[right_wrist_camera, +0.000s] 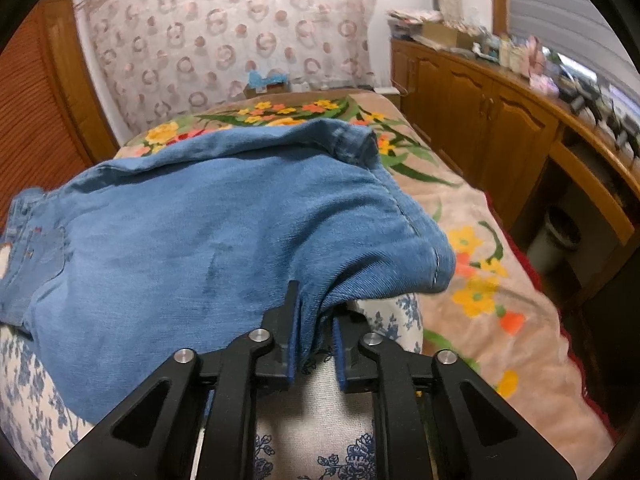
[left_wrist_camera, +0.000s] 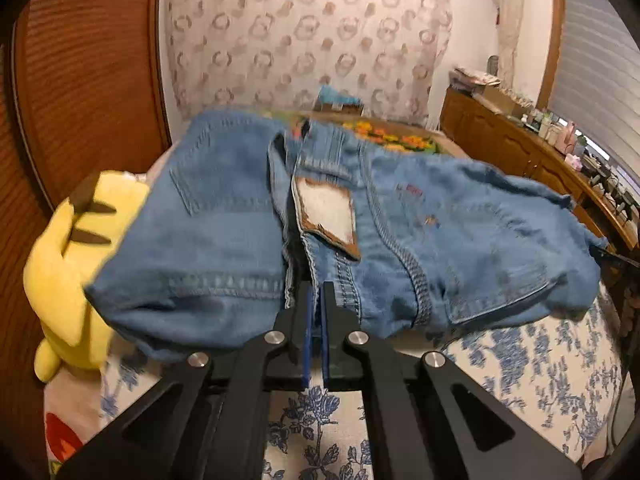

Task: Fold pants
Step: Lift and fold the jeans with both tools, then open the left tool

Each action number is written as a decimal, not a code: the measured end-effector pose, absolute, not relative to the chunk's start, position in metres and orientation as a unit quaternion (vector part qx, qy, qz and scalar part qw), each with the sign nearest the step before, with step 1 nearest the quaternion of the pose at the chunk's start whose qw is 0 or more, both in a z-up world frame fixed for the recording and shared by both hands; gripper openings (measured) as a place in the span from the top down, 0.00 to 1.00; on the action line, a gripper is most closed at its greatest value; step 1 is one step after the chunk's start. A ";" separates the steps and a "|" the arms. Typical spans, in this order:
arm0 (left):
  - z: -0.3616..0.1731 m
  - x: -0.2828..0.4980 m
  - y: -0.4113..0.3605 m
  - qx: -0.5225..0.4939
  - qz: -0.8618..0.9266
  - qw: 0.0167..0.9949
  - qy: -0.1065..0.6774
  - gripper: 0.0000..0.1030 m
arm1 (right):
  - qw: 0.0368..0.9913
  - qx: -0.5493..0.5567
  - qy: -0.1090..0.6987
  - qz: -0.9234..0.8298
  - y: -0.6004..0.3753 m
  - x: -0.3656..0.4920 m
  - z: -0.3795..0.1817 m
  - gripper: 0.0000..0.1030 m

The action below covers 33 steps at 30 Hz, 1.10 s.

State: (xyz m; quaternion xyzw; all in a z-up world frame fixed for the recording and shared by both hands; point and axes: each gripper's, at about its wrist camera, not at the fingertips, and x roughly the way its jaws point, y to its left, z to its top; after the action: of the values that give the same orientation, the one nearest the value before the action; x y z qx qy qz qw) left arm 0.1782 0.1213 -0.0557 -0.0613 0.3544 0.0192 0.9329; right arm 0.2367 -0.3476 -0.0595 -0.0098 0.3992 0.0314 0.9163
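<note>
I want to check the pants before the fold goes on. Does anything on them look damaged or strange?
Yes. The leather patch at the waistband of the jeans is worn: its middle is white and only a ragged brown edge is left. A faint dark smudge marks the leg near the right gripper. Both grippers are pinching the denim.
</note>
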 end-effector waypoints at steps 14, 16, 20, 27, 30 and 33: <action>0.000 0.140 0.123 -0.045 0.006 0.959 0.281 1.00 | 0.943 -0.022 0.327 0.054 -0.348 0.210 0.008 0.92; -0.001 0.132 0.126 -0.050 0.004 0.960 0.276 1.00 | 0.944 -0.017 0.324 0.057 -0.349 0.203 0.011 0.92; -0.006 0.110 0.132 -0.062 0.006 0.961 0.268 1.00 | 0.945 -0.018 0.319 0.066 -0.350 0.182 0.012 0.92; -0.007 0.073 0.136 -0.068 0.007 0.966 0.249 1.00 | 0.949 -0.030 0.306 0.073 -0.350 0.139 0.016 0.92; -0.006 0.054 0.142 -0.071 0.011 0.968 0.241 1.00 | 0.949 -0.030 0.304 0.077 -0.349 0.118 0.017 0.92; -0.006 0.032 0.148 -0.078 0.014 0.969 0.233 1.00 | 0.949 -0.027 0.301 0.085 -0.348 0.096 0.019 0.92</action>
State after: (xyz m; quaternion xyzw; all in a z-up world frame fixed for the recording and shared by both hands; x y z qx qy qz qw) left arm 0.0318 0.1484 -0.0059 -0.0778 0.2333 0.0145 0.9692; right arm 0.0960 -0.3485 0.0191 -0.0265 0.3015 0.0847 0.9493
